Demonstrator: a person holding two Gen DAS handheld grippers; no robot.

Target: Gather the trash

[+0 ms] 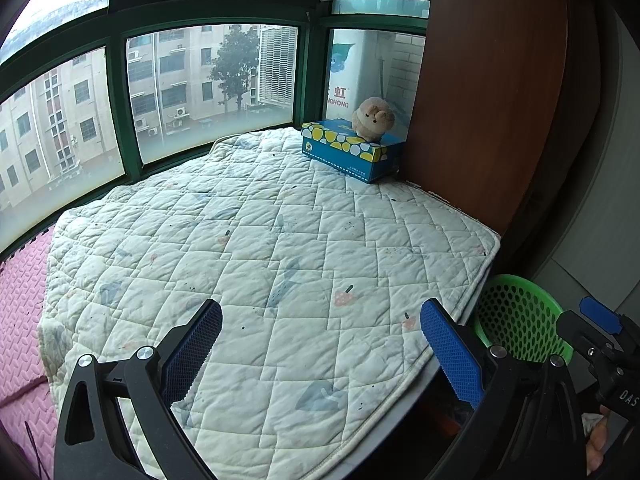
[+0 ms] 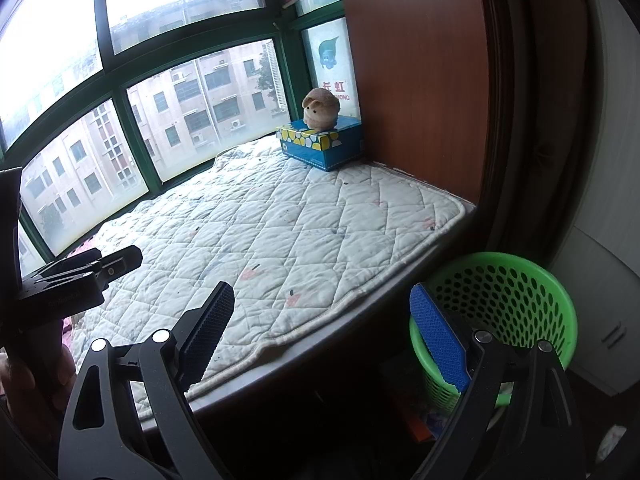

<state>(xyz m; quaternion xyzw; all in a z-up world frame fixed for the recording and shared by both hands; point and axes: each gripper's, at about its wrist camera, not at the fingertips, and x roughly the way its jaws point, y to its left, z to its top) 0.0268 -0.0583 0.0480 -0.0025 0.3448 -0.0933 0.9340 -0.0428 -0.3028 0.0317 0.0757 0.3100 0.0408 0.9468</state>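
My left gripper [image 1: 320, 356] is open and empty, hovering over the near part of a white quilted mat [image 1: 248, 240] on a window seat. My right gripper [image 2: 324, 332] is open and empty over the seat's front edge, next to a green perforated waste basket [image 2: 508, 304] that stands on the floor at the right. The basket also shows in the left wrist view [image 1: 516, 316], with the right gripper [image 1: 600, 320] beside it. No loose trash shows on the mat [image 2: 280, 220]. The basket's inside is hidden.
A blue tissue box [image 1: 352, 148] with a beige plush toy [image 1: 372, 118] on top stands at the mat's far right corner, against a brown wooden panel [image 1: 492, 92]. Pink foam matting [image 1: 20, 312] lies left of the mat. Green-framed windows [image 1: 116, 92] close the far side.
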